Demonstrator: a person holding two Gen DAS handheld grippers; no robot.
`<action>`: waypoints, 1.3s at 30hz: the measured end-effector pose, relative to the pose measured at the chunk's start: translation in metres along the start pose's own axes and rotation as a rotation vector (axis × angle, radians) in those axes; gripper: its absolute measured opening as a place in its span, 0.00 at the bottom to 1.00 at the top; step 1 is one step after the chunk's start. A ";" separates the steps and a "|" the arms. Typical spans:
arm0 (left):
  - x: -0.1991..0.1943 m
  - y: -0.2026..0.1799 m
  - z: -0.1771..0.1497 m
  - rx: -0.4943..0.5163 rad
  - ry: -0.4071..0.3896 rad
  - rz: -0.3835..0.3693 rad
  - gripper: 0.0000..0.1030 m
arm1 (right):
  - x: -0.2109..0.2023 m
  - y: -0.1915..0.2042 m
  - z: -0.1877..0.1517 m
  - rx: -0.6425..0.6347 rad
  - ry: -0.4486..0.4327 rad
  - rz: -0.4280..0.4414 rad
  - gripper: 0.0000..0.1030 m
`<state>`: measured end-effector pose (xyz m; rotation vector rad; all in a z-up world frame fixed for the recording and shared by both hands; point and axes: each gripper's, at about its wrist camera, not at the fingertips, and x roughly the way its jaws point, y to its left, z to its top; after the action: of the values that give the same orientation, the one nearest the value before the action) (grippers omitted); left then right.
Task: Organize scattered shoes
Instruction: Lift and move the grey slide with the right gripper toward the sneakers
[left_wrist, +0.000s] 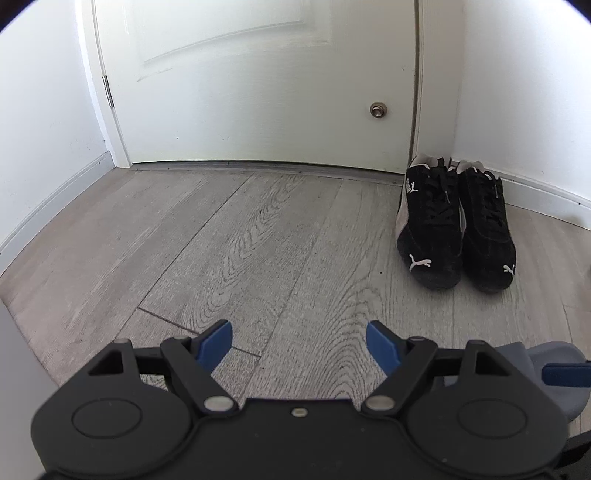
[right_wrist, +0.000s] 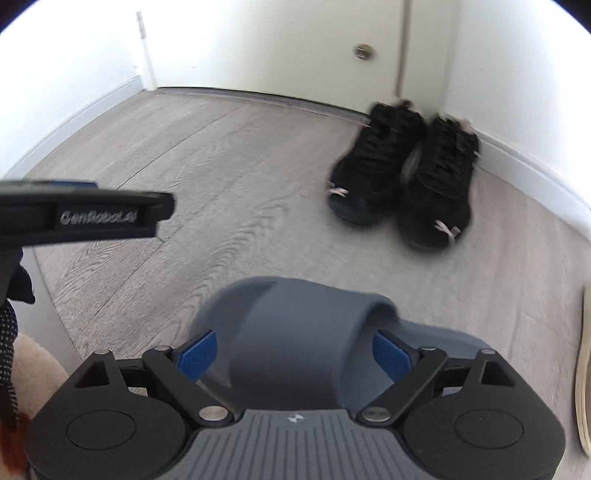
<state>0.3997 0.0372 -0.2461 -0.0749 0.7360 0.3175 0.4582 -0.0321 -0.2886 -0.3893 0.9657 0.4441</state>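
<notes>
Black hand-held gripper (left_wrist: 299, 341), blue pads (left_wrist: 216, 341)

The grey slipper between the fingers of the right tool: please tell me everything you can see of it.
The grey slipper is an open slide with one wide strap over a thick sole, and it looks like soft moulded foam or rubber. It lies between the blue pads of the right tool, which touch the sides of the strap and appear to grip it. It is held above the wooden floor, apart from the black shoes in the corner. Its image is slightly blurred.

- The pair of black suede lace-up sneakers (right_wrist: 402, 177) is motion-blurred in the right wrist view.
- The grey rubber slide sandal (left_wrist: 550, 373) is cut off behind the left gripper's body.
</notes>
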 end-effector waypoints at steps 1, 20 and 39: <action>0.000 0.003 0.000 -0.011 0.001 0.010 0.78 | 0.008 0.007 -0.001 -0.046 0.011 -0.037 0.94; 0.012 0.027 0.002 -0.121 0.047 0.009 0.78 | 0.007 0.038 -0.040 -1.006 -0.208 0.315 0.84; 0.006 0.023 -0.001 -0.061 0.044 -0.011 0.78 | -0.081 -0.050 -0.102 -0.527 -0.119 0.225 0.93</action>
<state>0.3961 0.0604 -0.2502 -0.1441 0.7688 0.3289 0.3734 -0.1406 -0.2662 -0.7235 0.7699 0.9237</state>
